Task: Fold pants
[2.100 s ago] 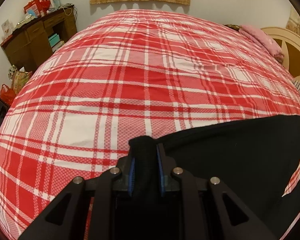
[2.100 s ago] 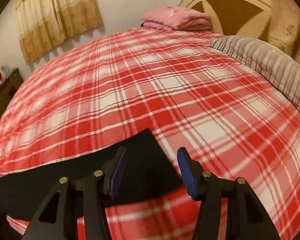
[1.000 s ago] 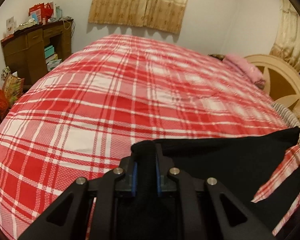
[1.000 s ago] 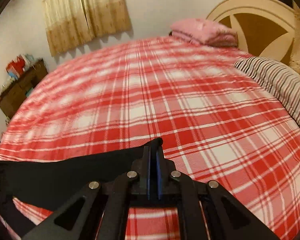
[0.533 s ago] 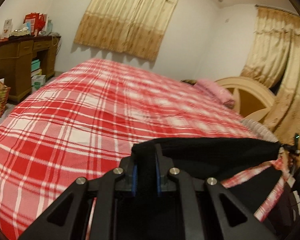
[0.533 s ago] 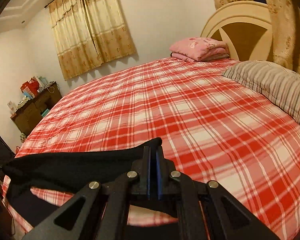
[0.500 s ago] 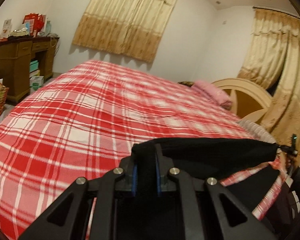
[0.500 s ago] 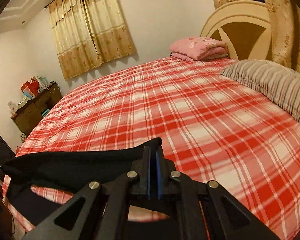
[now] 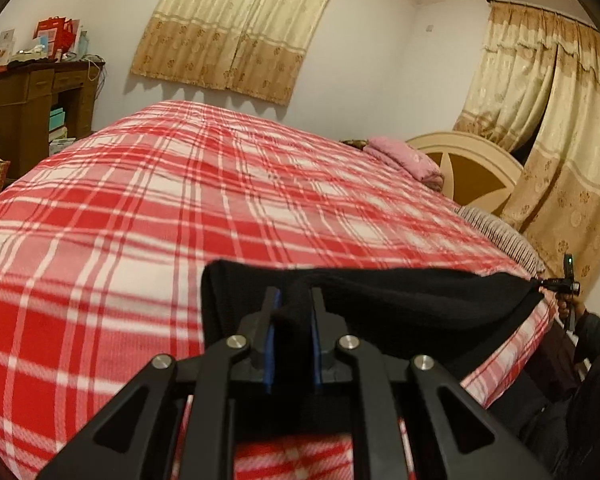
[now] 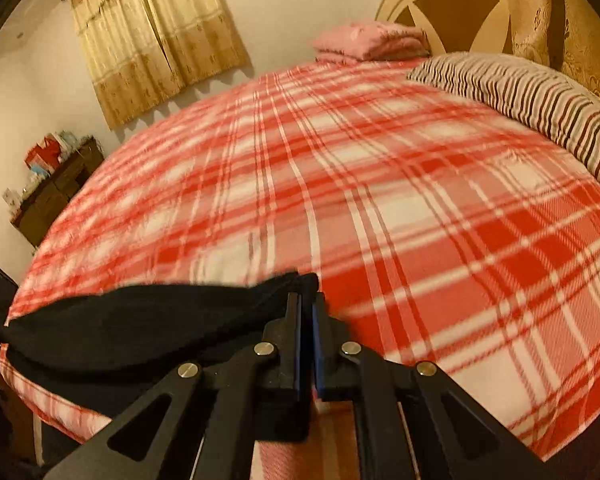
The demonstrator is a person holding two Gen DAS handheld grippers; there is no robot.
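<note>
The black pants hang stretched between both grippers, above the near edge of the red plaid bed. My left gripper is shut on a thick bunch of the black cloth at one end. My right gripper is shut on the other end of the pants, with only a thin edge between its blue pads. In the left wrist view the right gripper shows at the far right, with the cloth pulled taut to it. The lower part of the pants droops below the held edge.
A striped pillow and folded pink bedding lie by the cream headboard. A dark wooden desk with boxes stands left of the bed. Curtains hang on the far wall and at the right.
Both grippers have swept across the bed's near side with the pants lifted between them. The views first tipped up toward the walls; the right one now tips back down onto the bedspread.
</note>
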